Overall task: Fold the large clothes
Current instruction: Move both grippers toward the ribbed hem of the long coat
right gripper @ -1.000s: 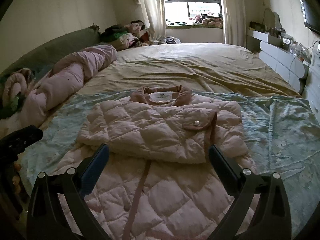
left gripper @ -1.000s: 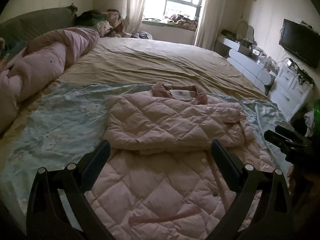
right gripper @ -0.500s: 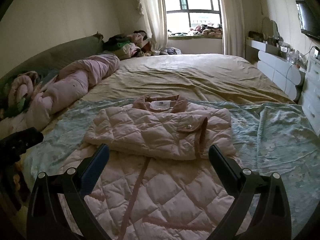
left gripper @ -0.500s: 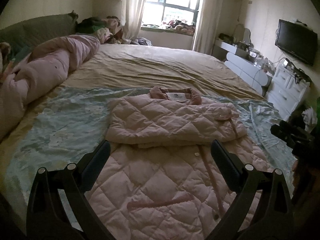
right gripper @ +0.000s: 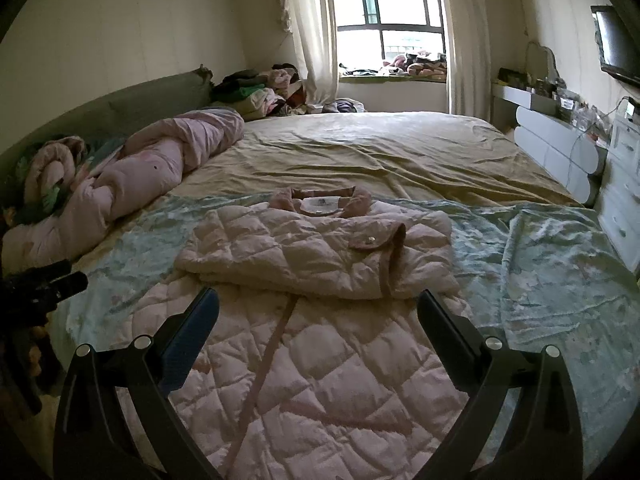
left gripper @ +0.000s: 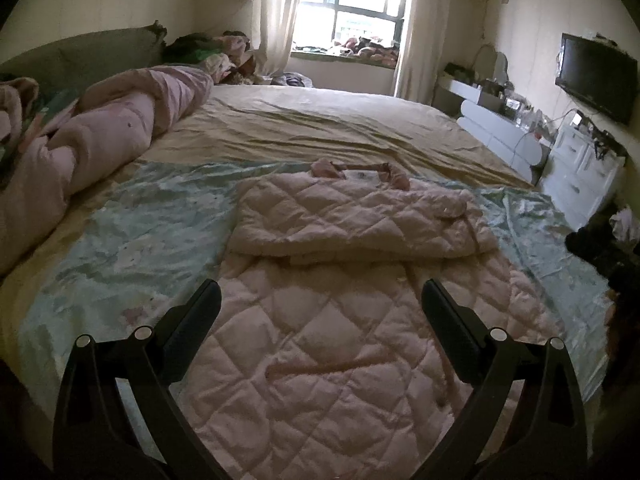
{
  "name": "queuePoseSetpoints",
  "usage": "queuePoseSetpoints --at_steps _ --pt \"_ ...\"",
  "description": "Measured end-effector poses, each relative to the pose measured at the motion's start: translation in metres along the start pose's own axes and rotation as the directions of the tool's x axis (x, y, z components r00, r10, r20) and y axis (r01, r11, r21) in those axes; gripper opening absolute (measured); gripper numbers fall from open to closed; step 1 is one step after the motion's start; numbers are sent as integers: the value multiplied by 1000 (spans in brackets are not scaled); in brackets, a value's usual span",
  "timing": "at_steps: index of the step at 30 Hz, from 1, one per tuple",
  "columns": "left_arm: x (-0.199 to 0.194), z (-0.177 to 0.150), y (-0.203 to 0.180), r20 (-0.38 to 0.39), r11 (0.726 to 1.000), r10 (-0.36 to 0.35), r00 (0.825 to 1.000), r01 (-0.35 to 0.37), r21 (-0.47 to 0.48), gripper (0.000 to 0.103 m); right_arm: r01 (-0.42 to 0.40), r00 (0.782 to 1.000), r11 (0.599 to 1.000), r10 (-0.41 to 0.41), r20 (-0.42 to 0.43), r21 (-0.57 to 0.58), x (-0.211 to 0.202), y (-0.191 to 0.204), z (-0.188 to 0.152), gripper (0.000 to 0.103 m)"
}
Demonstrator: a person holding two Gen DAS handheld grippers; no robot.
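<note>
I have the pink quilted coat (left gripper: 352, 320) lying on the bed (right gripper: 380, 152), collar toward the window, sleeves folded across the chest, hem nearest me. Left gripper (left gripper: 320, 304) and right gripper (right gripper: 318, 304) hover above the hem, jaws wide and empty. It looks puffy, soft, light and a bit slippery; I'd pinch both hem corners through the full thickness.
</note>
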State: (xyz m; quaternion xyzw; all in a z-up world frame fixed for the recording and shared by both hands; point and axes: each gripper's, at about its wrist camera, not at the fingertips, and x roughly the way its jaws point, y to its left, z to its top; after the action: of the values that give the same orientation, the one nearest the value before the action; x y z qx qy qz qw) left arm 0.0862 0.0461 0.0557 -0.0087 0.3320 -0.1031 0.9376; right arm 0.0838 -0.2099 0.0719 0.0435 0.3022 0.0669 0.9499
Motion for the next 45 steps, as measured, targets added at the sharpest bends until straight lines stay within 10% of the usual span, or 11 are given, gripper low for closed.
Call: queuePoseSetpoints --at_steps 45 --pt "11 -107 72 -194 985 135 972 -152 -77 94 79 988 997 -80 -130 -11 -1 -31 -81 99"
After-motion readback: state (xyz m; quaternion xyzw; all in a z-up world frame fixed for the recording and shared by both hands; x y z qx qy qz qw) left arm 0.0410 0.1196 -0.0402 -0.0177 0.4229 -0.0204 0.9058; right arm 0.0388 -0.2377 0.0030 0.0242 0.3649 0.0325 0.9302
